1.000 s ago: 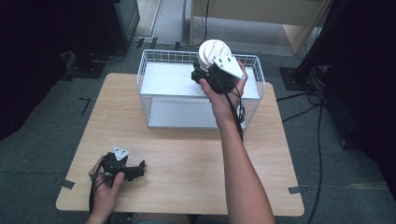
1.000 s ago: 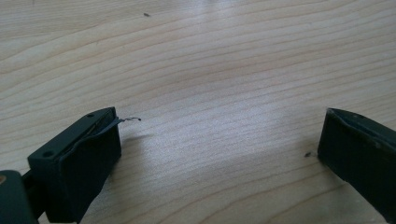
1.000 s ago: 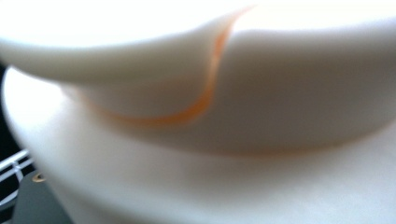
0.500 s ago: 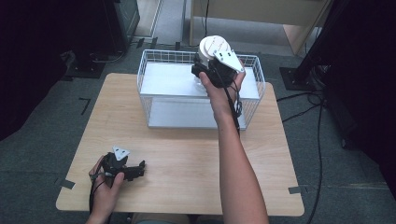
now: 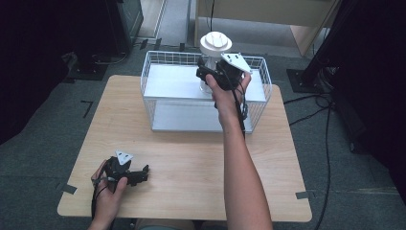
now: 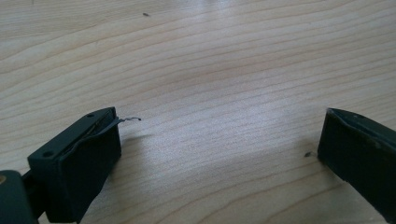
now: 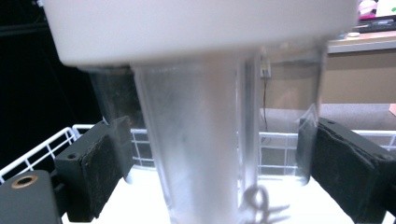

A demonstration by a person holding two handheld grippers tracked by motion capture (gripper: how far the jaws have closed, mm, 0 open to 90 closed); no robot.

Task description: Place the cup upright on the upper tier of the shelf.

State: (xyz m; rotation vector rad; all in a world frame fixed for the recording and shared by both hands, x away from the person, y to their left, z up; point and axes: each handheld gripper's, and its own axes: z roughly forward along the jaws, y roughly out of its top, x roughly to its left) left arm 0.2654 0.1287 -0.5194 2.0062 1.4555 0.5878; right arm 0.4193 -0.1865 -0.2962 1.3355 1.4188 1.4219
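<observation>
A clear container (image 5: 215, 44) with a wide white lid stands upright over the back of a white wire basket (image 5: 146, 91). My right gripper (image 5: 207, 79) is shut on its clear body just below the lid, reaching in from the front. In the right gripper view the container (image 7: 201, 140) fills the space between the two pads (image 7: 100, 172), each pressed to a side; a frosted inner tube runs down its middle. My left gripper (image 5: 140, 174) rests on the wooden table (image 5: 191, 158) near the front left, open, with bare wood between its jaws (image 6: 219, 140).
The basket holds a white liner and sits at the table's back middle; its wire rim (image 7: 46, 149) shows behind the container. Black stands and cables lie on the floor around the table. Bare wood stretches between the basket and the left gripper.
The right gripper has turned the container from tilted to upright and shifted it a little left over the basket. The left gripper has stayed in place.
</observation>
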